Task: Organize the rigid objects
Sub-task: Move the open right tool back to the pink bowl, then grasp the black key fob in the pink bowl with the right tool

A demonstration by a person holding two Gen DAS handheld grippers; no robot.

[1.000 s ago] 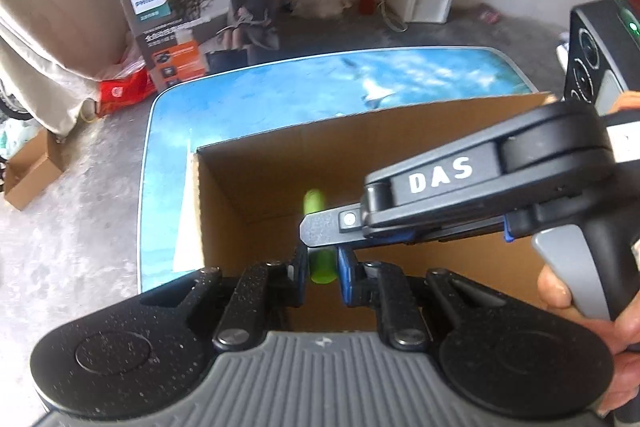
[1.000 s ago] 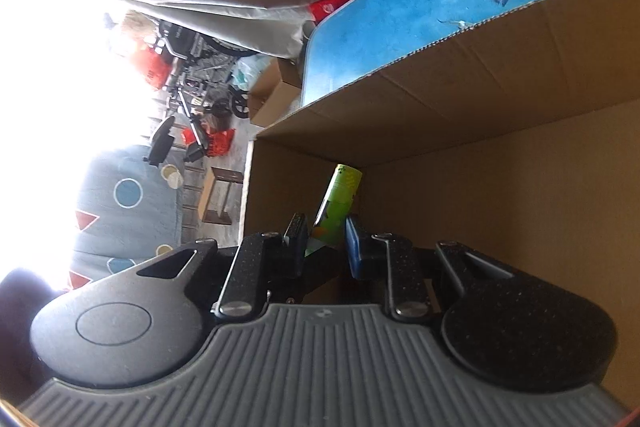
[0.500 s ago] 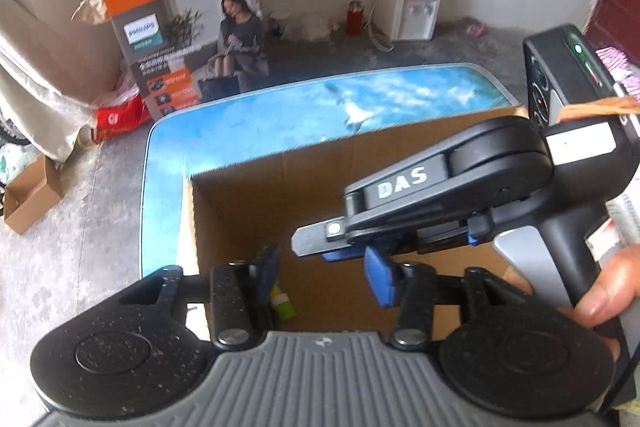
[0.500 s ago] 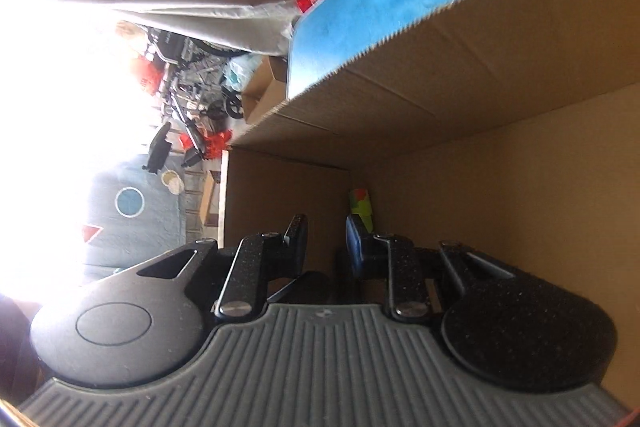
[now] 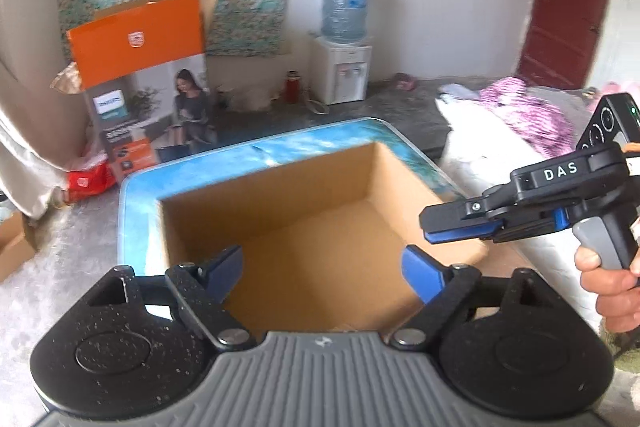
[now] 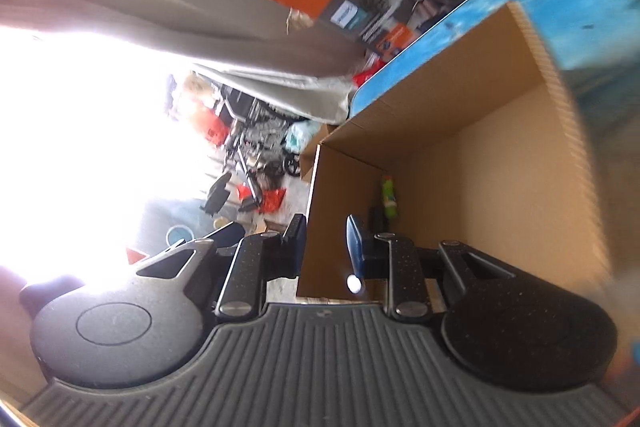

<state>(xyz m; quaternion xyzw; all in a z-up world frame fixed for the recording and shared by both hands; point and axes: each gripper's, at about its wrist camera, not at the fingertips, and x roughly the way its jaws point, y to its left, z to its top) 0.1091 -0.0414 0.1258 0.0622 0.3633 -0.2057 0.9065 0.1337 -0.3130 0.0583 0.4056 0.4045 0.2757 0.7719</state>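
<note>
Inside the cardboard box (image 6: 472, 163), the green bottle (image 6: 388, 197) lies beyond the right tool (image 6: 326, 239).

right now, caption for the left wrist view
Left gripper opening, empty, above the cardboard box; right gripper alongside.

A table (image 5: 140, 195) with a blue sky-print top and a pale rounded rim stands on the grey floor (image 5: 60, 267) and carries an open cardboard box (image 5: 280, 195), which sits directly on it and covers most of its top.
</note>
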